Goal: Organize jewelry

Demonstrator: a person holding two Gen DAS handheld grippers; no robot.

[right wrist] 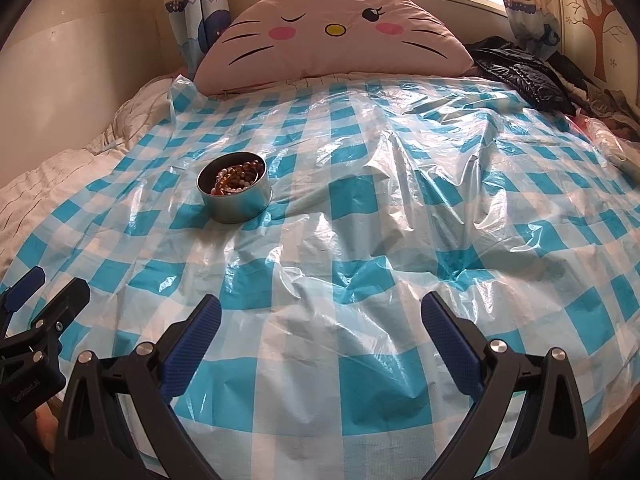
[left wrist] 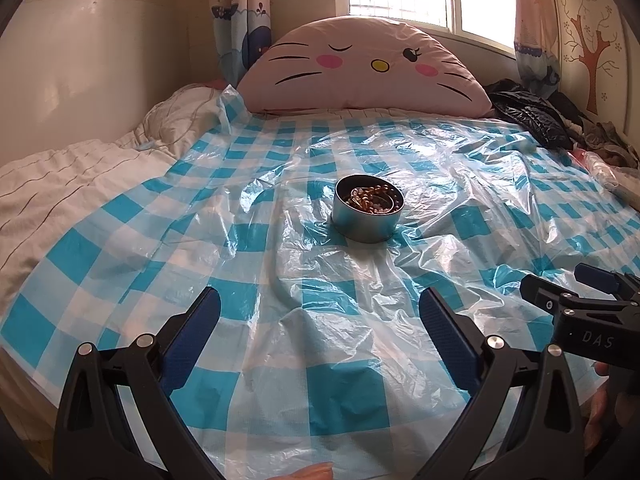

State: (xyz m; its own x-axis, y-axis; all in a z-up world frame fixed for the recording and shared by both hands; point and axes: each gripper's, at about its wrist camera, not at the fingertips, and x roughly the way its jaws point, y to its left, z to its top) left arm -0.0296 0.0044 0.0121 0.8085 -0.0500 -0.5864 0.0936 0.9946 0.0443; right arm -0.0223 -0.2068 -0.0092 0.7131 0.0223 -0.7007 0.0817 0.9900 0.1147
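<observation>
A round metal tin (left wrist: 367, 216) (right wrist: 236, 192) stands on the blue-and-white checked plastic sheet (left wrist: 280, 264) (right wrist: 360, 240) spread over the bed. Inside it lie amber and pale beaded bracelets (left wrist: 374, 199) (right wrist: 236, 179). My left gripper (left wrist: 320, 304) is open and empty, well short of the tin, which sits straight ahead. My right gripper (right wrist: 321, 310) is open and empty too, with the tin ahead and to its left. In the left wrist view the right gripper (left wrist: 560, 284) shows at the right edge. In the right wrist view the left gripper (right wrist: 56, 284) shows at the lower left.
A large pink cat-face pillow (left wrist: 360, 68) (right wrist: 332, 28) leans at the head of the bed under a window. Dark clothes (left wrist: 536, 116) (right wrist: 524, 76) are piled at the far right. A rumpled white quilt (left wrist: 72, 176) lies along the left side.
</observation>
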